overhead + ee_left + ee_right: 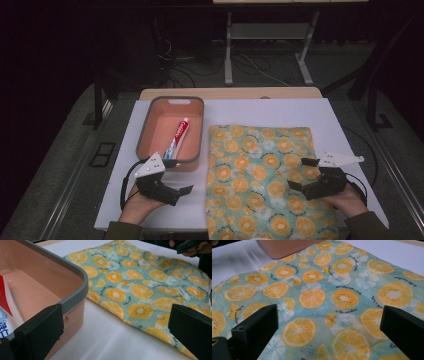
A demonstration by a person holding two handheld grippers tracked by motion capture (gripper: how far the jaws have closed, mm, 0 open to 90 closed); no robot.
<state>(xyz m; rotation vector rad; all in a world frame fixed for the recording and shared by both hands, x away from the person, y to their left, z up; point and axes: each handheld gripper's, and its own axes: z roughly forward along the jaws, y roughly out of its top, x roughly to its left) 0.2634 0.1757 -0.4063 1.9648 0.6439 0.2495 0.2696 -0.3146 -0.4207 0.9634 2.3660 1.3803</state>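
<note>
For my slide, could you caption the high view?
Open left gripper and right gripper flank a citrus-print cloth.

A: What lies under the tongs (329, 327)?
B: A teal cloth (332, 290) printed with orange slices, spread flat. The jaws stand wide apart above it, gripping nothing.
A: And beyond?
B: A pink bin's wall (284, 246) at the cloth's far edge, on the white table (384, 250).

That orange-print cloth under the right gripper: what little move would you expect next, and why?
Probably the right gripper dips toward the cloth's near right part to pinch it. Its jaws stand wide open with nothing between them and point over the fabric, which lies flat on the white table. The left gripper, also open, waits beside the pink bin holding a toothpaste tube.
</note>
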